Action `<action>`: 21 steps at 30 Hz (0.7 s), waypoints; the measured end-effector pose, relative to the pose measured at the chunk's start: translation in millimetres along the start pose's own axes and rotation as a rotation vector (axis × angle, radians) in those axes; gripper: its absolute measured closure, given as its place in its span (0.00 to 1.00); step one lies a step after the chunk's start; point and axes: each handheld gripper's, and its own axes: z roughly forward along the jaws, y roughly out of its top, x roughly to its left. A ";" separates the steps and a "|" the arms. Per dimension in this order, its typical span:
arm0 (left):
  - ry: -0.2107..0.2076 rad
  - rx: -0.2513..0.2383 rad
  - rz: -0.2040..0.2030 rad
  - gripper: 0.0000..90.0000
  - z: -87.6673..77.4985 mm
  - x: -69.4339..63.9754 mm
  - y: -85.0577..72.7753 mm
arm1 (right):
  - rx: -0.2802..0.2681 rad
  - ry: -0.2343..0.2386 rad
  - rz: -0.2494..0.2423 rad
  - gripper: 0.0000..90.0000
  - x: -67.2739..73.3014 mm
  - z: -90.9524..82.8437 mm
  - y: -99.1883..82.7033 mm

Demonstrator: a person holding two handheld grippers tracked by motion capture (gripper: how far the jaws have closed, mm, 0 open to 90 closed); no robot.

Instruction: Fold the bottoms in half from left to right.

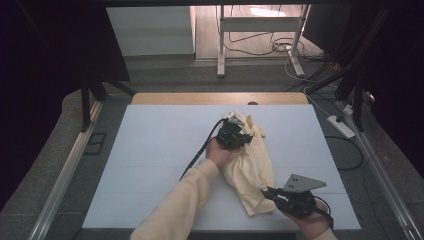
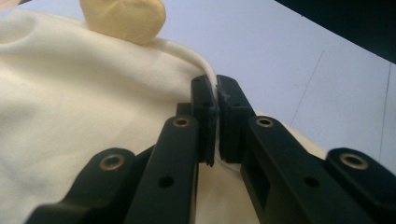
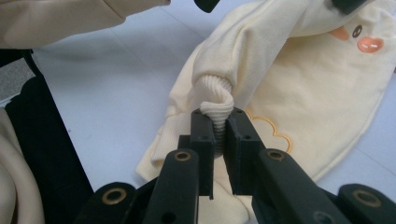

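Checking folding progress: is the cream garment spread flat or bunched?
Bunched: the cream garment lies crumpled, pinched by left gripper and right gripper.

Bare table (image 1: 150,150) left of the garment (image 1: 252,170), unobstructed.

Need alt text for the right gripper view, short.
The right hand-held gripper is shut on the ribbed cuff of a cream garment lying on a pale blue table. A cream sleeve crosses the top left.
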 end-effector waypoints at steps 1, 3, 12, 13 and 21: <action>-0.001 0.000 0.000 0.95 1.7 -0.5 -0.1 | 0.001 0.000 0.000 0.91 0.0 -0.3 -0.5; 0.000 0.005 0.003 0.95 5.5 -1.2 -0.1 | 0.013 -0.001 0.002 0.91 -0.5 -1.2 -1.9; 0.031 -0.013 0.023 0.55 12.6 -6.1 -0.8 | 0.076 -0.018 0.037 0.91 -8.1 -1.0 -10.0; 0.029 -0.019 0.020 0.53 10.0 -5.7 -0.6 | 0.082 -0.022 0.043 0.91 -9.7 -0.8 -11.4; 0.019 -0.051 -0.008 0.44 -17.8 -1.2 -6.8 | 0.069 -0.088 0.062 0.41 -11.5 -0.2 -12.4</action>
